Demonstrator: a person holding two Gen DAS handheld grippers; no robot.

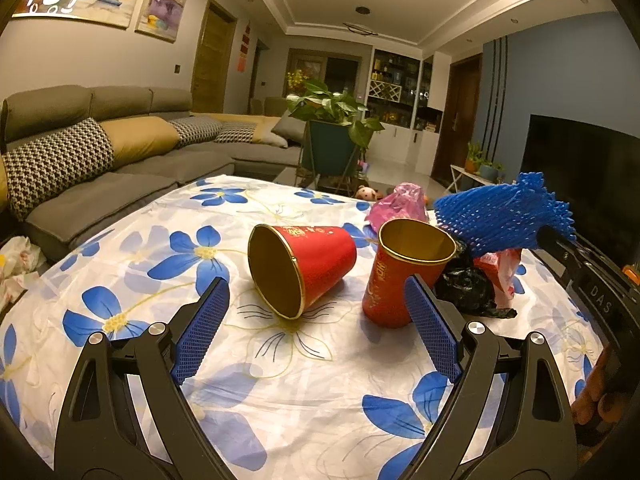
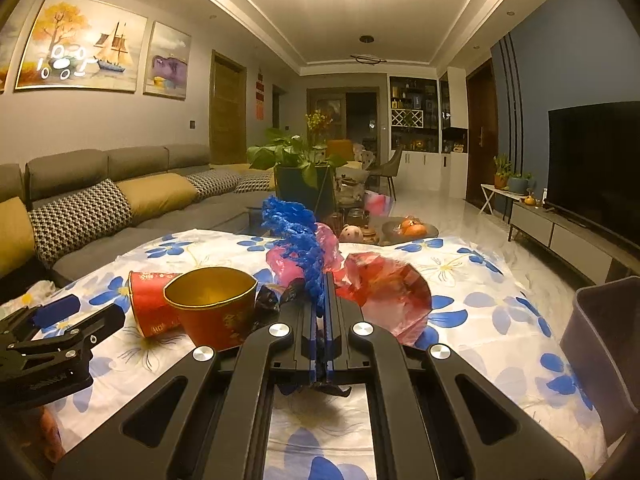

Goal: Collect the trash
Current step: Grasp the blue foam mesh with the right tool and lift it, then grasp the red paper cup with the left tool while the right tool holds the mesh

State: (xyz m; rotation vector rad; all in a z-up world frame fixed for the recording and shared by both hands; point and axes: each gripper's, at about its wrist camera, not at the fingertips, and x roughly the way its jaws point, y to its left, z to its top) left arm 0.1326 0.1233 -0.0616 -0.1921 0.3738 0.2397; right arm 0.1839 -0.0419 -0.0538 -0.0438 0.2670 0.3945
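A living room surrounds the scene: a long grey sofa with yellow and houndstooth cushions runs along the left wall under framed paintings, a dark television stands on a low cabinet at the right against a blue wall, and a leafy plant in a dark planter stands beyond the far end of the work surface.

The counter is draped in a white cloth printed with large blue flowers. At its right edge, in the right wrist view, part of a grey bin shows.

Trash sits toward the far middle of the cloth. One red paper cup with a gold lining lies on its side, mouth toward the camera. Just to its right a second red cup stands upright, its rim dented. Behind and right of that cup lie a crumpled black plastic bag, a red and white wrapper and a pink plastic bag.

The left tool hovers above the cloth with its blue-padded fingers spread wide, pointing at the two cups and touching neither.

The right tool has its fingers pressed together on a piece of blue foam netting, which is lifted above the pile of bags and sticks up past the fingertips.
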